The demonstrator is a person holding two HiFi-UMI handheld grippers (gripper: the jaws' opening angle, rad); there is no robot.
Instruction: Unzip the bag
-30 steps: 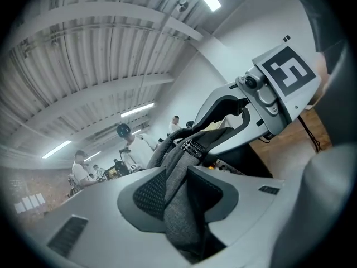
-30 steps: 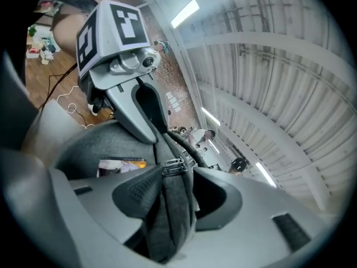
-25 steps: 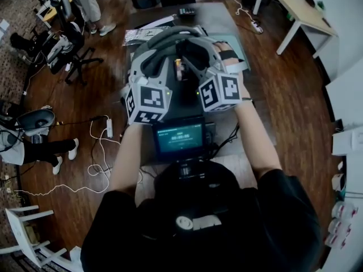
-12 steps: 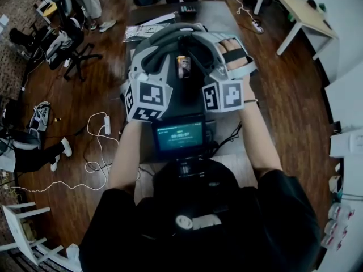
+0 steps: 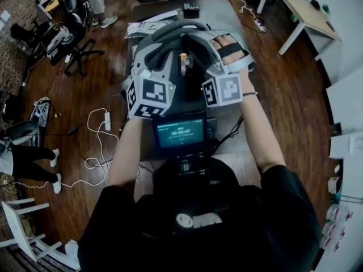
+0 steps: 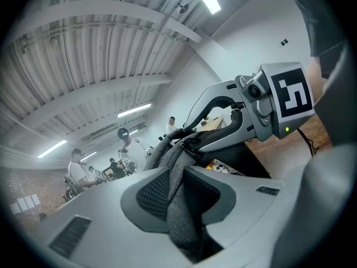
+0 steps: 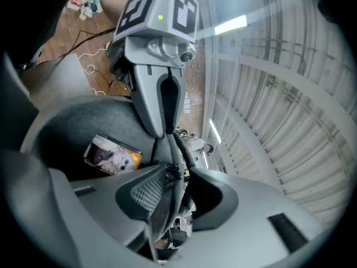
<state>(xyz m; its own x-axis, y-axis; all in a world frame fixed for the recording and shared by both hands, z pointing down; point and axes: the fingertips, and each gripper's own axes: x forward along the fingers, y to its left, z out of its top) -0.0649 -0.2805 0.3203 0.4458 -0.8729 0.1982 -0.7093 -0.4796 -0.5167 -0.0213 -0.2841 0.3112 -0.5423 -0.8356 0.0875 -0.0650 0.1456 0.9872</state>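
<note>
The grey bag (image 5: 188, 93) is standing on the grey table (image 5: 222, 11) at twelve o'clock from the person, held between both tools. The left gripper (image 6: 179, 201), coming in from eleven o'clock, has just been closing its jaws, and they are now pinching a thick fold of the bag's fabric between the pads. The right gripper (image 7: 166, 201), at one o'clock, has also just been narrowing its jaws, and they are now pressing on the thin zippered edge, with the zipper pull (image 7: 174, 172) sitting just beyond the tips. Inside the gaping mouth, a small picture card (image 7: 111, 154) is lying at nine o'clock from that pull.
</note>
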